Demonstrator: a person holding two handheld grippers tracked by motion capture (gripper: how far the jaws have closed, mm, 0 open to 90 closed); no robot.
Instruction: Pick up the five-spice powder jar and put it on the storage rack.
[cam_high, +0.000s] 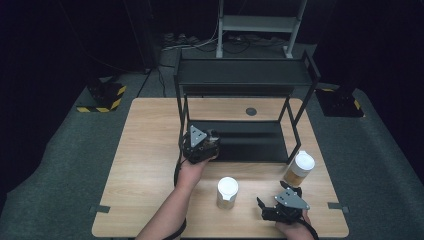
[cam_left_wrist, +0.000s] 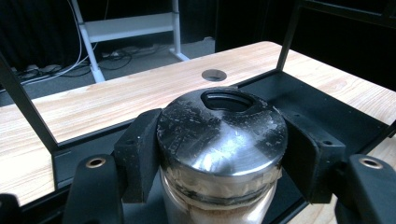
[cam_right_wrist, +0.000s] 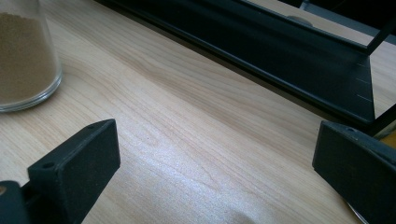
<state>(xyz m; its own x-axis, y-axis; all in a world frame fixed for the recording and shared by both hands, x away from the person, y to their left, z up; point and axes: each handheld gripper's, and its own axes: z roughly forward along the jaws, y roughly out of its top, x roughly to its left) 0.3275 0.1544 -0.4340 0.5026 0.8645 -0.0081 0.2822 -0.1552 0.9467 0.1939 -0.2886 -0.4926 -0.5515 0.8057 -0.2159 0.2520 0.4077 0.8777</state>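
My left gripper (cam_high: 207, 141) is shut on a glass jar with a shiny metal lid (cam_left_wrist: 222, 135), holding it at the front left of the black rack's lower shelf (cam_high: 250, 142). In the left gripper view both black pads (cam_left_wrist: 140, 154) press on the jar just under the lid, and a pale powder shows inside. Near the table's front edge, my right gripper (cam_high: 275, 196) stands open over bare wood, its jaws (cam_right_wrist: 219, 158) wide apart with nothing between them.
Two white-lidded jars of brown powder stand in front of the two-tier rack (cam_high: 245, 75): one at the middle (cam_high: 227, 192), one (cam_high: 300, 169) by the rack's front right leg. A jar base (cam_right_wrist: 23, 56) sits left of the right gripper's jaws. A cable hole (cam_high: 251, 111) lies behind the rack.
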